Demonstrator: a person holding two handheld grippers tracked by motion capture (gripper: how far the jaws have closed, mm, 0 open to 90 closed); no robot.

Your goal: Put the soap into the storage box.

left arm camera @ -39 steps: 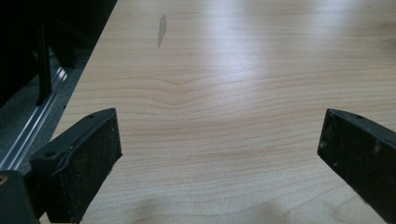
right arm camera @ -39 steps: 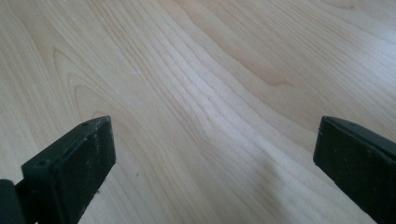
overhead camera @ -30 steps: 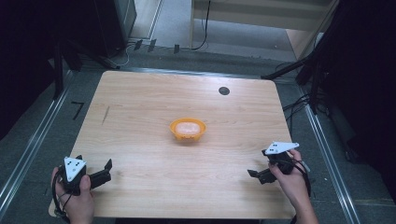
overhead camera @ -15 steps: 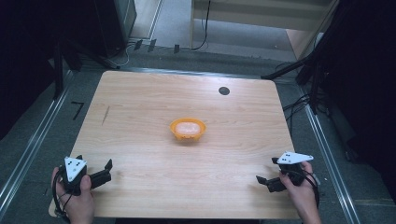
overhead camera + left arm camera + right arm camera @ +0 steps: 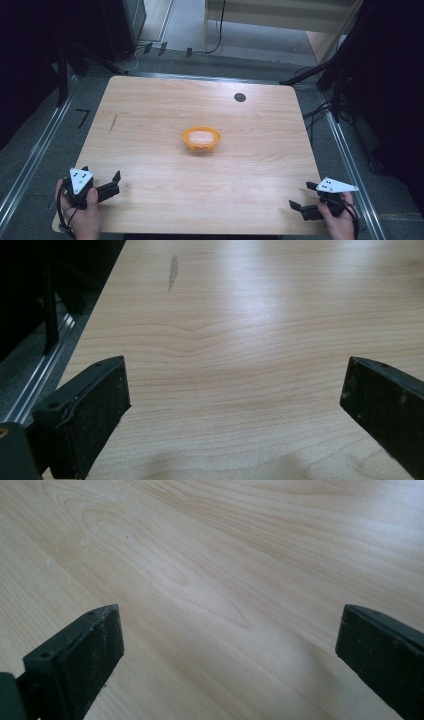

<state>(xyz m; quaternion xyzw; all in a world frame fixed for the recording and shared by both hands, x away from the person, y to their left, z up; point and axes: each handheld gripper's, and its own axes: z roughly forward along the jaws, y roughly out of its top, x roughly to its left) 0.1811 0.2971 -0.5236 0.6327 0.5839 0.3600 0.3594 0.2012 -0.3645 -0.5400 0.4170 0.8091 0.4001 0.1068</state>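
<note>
An orange bowl [image 5: 201, 138] with something pale inside stands at the middle of the wooden table [image 5: 160, 105]. My left gripper [image 5: 100, 173] is held in a hand at the near left corner, open, with nothing between its jaws. In the left gripper view the left gripper [image 5: 235, 405] has its jaws wide apart over bare wood. My right gripper [image 5: 302, 195] is held at the near right corner, low over the table, also open. The right gripper view shows the right gripper [image 5: 230, 645] with only wood grain between its jaws.
A small black round spot [image 5: 240, 97] sits near the table's far edge. A dark streak [image 5: 114, 122] marks the wood at the left, and the streak [image 5: 173, 271] lies ahead of the left jaws. Metal rails and cables run along both sides on the floor.
The right gripper has drawn back toward the near right corner of the table, still open. The left gripper and the bowl have stayed put.
</note>
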